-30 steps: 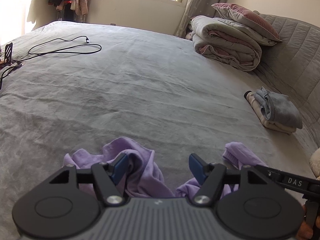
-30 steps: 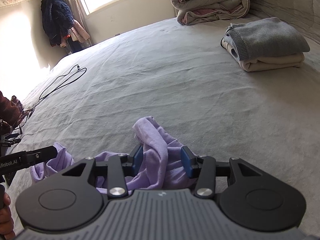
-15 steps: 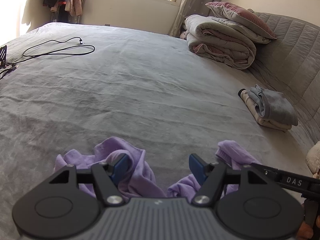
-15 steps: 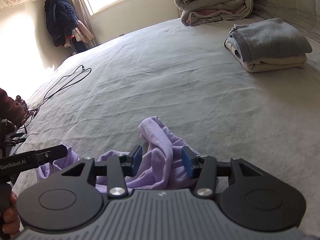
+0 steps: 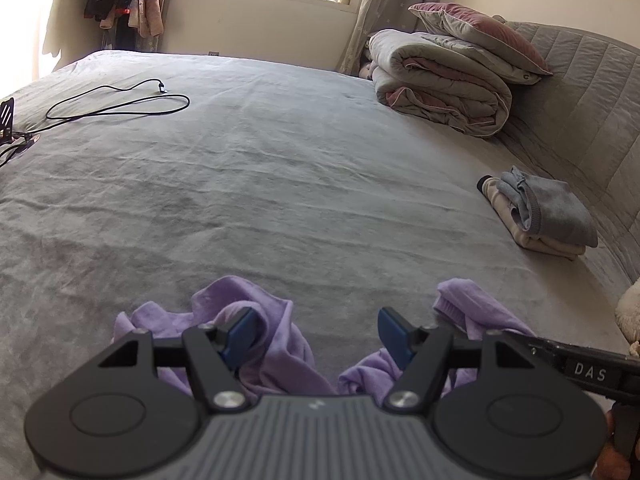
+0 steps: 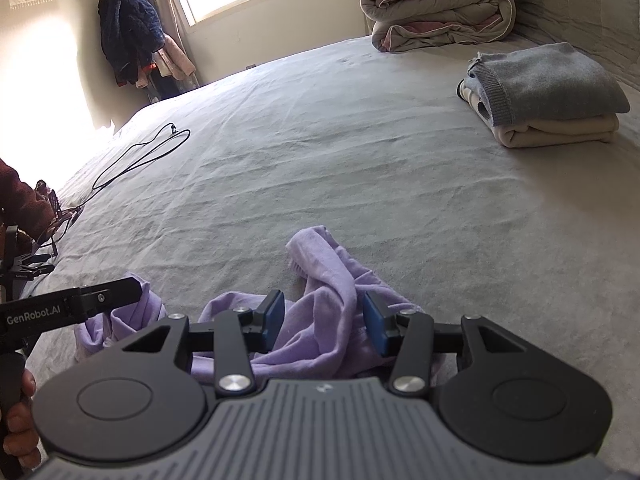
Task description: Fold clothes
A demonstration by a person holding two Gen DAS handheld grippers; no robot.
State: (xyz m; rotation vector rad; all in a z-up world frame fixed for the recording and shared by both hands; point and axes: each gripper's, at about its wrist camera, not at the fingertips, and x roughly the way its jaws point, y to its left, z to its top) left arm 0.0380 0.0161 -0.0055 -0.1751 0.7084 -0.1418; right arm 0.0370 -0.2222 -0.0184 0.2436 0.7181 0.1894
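Tongs first: left gripper (image 5: 316, 330) has its blue pads wide apart, nothing between them but bare bed cover; right gripper (image 6: 322, 318) also spread, with a ridge of cloth rising in the gap, pads not pressing it. Purple garment (image 6: 328, 304) lies crumpled directly under and just ahead of both tools, near bed edge. From left tool, cloth bunches at its left pad (image 5: 240, 334) and again past its right pad, a bare strip of bed (image 5: 280, 180) straight ahead between the lumps. Long axis of garment runs roughly crosswise to both tools, left to right. A ribbed cuff end pokes forward ahead of right tool. Right tool is better centred on cloth, so judged nearer to a grab; left needs a shift sideways to catch fabric. Farther out right: folded stack (image 6: 548, 96) of grey over cream, well apart. Far right: rolled quilt (image 5: 440, 80). Far left: black cable (image 5: 120, 104).
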